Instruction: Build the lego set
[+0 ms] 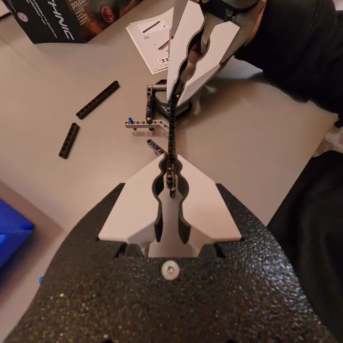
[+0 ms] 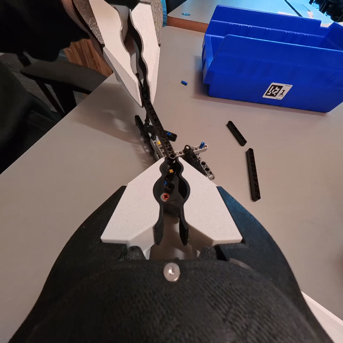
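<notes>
Long black beam [image 1: 171, 137] with a row of holes, held in the air across mid-frame, gripped at both ends. Near end pinched in the left claw [image 1: 170, 157] at lower centre of the left wrist view, closed tight on it, the beam's tip reaching back between the fingers. Far end pinched in the right claw [image 1: 179, 92] in the upper middle of that view, closed on it as well. In the right wrist view the same beam [image 2: 157, 130] running from the right claw [image 2: 171, 161] at centre up to the left claw [image 2: 143, 96] in the upper left; yellow, blue and red pins visible between the right claw's fingers.

Beneath the beam, on the tabletop [image 1: 241, 148], a part-built frame [image 1: 148, 118] of black and grey beams with a blue pin standing on the grey one, seen again right of centre in the right wrist view [image 2: 193, 150].

Left of centre in the left wrist view, two loose black beams: a longer one [image 1: 97, 99] and a shorter one [image 1: 69, 140], apart from each other. Upper middle, an open instruction booklet [image 1: 148, 44] partly behind the right claw; upper left, a dark box [image 1: 55, 20].

Upper right of the right wrist view, a blue bin [image 2: 269, 61] with a white sticker, and a small blue pin [image 2: 184, 82] lying just left of it. Dark sleeve [image 1: 297, 46] at the right edge of the left wrist view.
</notes>
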The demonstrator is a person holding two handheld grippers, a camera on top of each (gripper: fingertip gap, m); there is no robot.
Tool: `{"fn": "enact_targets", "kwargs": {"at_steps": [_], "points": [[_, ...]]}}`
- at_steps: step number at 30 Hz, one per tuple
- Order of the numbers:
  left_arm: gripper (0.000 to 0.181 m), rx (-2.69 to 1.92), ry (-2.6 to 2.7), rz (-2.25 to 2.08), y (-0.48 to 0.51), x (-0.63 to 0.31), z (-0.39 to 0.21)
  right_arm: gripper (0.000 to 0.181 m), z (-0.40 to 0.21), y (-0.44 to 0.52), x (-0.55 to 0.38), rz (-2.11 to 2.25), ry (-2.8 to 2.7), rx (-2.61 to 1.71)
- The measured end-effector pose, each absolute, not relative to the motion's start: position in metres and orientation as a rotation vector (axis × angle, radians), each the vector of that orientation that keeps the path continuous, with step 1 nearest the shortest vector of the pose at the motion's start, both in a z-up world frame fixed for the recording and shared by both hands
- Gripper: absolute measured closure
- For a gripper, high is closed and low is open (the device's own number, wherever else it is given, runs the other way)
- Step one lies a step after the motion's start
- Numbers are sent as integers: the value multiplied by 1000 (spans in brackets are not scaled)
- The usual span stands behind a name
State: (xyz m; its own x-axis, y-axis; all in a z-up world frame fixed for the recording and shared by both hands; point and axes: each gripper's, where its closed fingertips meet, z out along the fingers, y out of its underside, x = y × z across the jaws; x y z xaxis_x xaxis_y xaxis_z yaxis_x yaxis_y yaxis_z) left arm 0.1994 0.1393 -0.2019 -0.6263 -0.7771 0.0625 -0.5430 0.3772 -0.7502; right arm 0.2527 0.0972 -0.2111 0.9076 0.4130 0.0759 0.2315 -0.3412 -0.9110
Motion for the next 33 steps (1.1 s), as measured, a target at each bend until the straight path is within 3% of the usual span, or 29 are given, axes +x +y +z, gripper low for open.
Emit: {"fn": "enact_targets", "kwargs": {"at_steps": [33], "points": [[176, -1086, 2353, -1099, 144, 200, -207, 177, -211, 102, 255, 147, -454, -1936]]}}
